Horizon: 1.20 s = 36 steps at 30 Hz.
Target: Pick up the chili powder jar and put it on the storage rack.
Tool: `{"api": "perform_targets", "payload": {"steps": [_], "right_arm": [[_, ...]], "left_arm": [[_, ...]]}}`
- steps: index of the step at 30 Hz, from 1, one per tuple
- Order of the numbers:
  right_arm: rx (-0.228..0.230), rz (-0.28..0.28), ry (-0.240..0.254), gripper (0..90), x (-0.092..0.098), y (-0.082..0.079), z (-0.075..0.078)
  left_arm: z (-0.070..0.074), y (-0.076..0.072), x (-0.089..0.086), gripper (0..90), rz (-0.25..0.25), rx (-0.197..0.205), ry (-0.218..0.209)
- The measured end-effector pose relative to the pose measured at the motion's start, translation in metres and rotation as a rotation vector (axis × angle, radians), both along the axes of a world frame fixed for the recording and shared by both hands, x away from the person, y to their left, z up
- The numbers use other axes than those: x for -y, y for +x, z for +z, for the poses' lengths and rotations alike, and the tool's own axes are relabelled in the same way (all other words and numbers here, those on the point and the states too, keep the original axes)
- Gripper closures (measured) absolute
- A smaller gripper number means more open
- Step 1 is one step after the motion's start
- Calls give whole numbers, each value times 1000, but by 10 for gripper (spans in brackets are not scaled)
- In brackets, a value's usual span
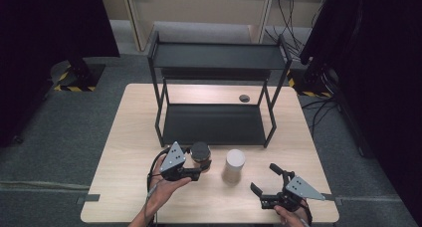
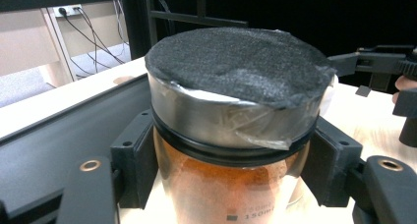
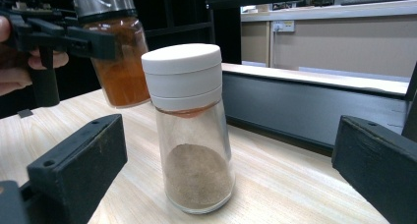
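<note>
From the high view, the left gripper [image 1: 195,173] sits at the near left of the wooden table [image 1: 124,152], its jaws clamped on a jar with a dark lid [image 1: 200,155], while the right gripper [image 1: 263,179] rests at the near right with its jaws spread wide and nothing between them. A white-capped shaker [image 1: 234,165] stands between the two grippers, just right of the jar, and a black two-tier shelf [image 1: 216,57] stands at the middle of the table on a grey carpeted floor. The left gripper view adds detail: the jar with a dark lid [image 2: 231,111] has a metal collar, a black foam-like top and orange powder inside, and both black jaws press its sides below the collar. The right gripper view shows what the others hide: the jar with a dark lid [image 3: 115,52] hangs clear of the tabletop in the left gripper [image 3: 74,37], and the white-capped shaker [image 3: 192,130] holds brownish powder at its base, standing upright ahead of the open jaws.
</note>
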State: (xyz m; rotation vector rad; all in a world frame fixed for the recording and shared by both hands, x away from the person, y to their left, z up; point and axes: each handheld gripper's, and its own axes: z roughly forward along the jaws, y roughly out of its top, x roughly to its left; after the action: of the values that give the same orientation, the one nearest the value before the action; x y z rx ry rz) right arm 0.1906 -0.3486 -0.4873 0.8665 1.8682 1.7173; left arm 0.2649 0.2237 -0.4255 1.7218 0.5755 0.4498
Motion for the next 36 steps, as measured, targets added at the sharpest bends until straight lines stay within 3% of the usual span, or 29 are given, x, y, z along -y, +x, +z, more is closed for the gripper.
{"api": "perform_targets", "payload": {"steps": [17,36], "right_arm": [[0,2,-2,4,0,0,0],[-1,3,0,4,0,0,0]], "left_arm": [[37,10,-7,323,7,6,-9],[102,31,-14,323,32,-6,-7]]}}
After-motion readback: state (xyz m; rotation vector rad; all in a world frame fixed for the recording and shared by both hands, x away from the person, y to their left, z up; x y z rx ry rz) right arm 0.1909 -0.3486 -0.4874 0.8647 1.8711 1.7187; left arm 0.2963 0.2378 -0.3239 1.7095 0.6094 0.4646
